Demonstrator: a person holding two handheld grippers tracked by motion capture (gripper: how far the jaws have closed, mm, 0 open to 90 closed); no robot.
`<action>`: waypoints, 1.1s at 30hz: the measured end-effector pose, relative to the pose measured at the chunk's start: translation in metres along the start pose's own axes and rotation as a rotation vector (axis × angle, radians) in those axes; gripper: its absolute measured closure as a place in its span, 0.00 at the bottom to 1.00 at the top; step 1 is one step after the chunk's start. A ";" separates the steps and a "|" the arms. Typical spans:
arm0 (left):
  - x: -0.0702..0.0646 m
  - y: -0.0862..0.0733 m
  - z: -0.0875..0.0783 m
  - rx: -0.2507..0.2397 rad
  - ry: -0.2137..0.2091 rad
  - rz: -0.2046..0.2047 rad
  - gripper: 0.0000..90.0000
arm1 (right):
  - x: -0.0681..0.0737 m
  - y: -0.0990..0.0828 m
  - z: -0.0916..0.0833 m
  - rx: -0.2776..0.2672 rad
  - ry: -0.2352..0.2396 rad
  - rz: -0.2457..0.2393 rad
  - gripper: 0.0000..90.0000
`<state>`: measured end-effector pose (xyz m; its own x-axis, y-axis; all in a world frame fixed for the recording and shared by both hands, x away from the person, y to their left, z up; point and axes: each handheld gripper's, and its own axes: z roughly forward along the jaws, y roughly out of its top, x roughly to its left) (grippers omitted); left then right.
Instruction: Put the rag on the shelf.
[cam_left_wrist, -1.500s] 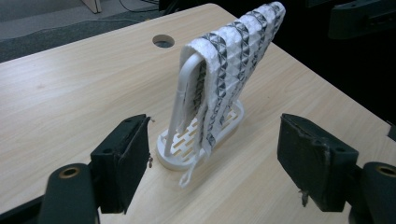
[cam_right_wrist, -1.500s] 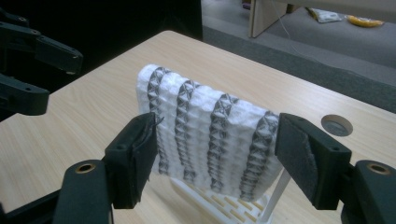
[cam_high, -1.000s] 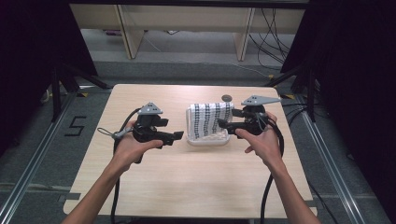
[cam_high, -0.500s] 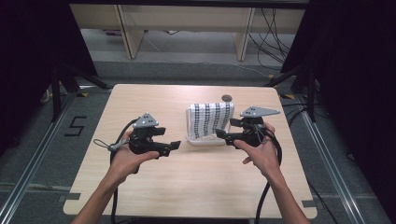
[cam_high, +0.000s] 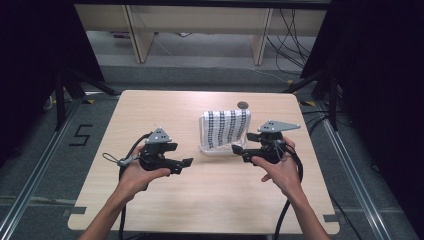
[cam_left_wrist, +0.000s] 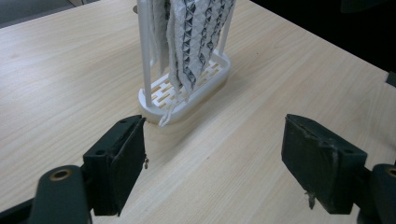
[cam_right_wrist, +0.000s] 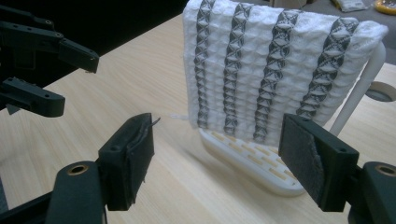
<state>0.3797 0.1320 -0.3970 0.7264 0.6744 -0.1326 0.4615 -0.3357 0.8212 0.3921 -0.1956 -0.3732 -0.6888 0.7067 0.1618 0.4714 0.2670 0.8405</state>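
Note:
A white slotted rack (cam_high: 212, 148) stands right of the table's middle, with a white towel (cam_high: 225, 127) with dark grey patterned stripes draped over its rail. My left gripper (cam_high: 181, 155) is held low just left of the rack, pointing right, its jaws wide open and empty. In the left gripper view the jaws (cam_left_wrist: 212, 140) frame the rack's narrow end (cam_left_wrist: 187, 95) and the hanging towel (cam_left_wrist: 191, 42). My right gripper (cam_high: 239, 153) is at the rack's right front, pointing left, open and empty. In its own view the right gripper (cam_right_wrist: 215, 144) faces the towel (cam_right_wrist: 271, 60), with the left gripper (cam_right_wrist: 70, 79) beyond.
A round hole (cam_high: 243, 105) is set in the tabletop (cam_high: 210, 200) just behind the rack. Cables trail from both grippers toward the near edge. Dark curtains and stand legs flank the table, and a floor mark "5" (cam_high: 80, 135) lies to the left.
Both hands have sunk and drawn toward the near edge, from beside the towel's upper part to about the level of the rack's base. Both pairs of jaws stay open.

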 end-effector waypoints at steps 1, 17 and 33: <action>0.001 -0.001 -0.001 0.012 -0.005 0.014 0.24 | -0.001 0.000 0.000 0.003 -0.014 -0.023 0.31; -0.004 -0.016 0.000 0.047 -0.002 0.030 0.23 | 0.002 -0.012 0.001 0.020 -0.002 -0.024 0.30; -0.013 -0.057 0.000 0.073 -0.001 0.027 0.23 | 0.017 -0.038 0.001 0.051 0.049 -0.027 0.30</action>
<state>0.3439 0.1421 -0.4425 0.7395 0.6638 -0.1117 0.4780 -0.4010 0.7815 0.3630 -0.1925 -0.4027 -0.7270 0.6664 0.1655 0.4788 0.3193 0.8178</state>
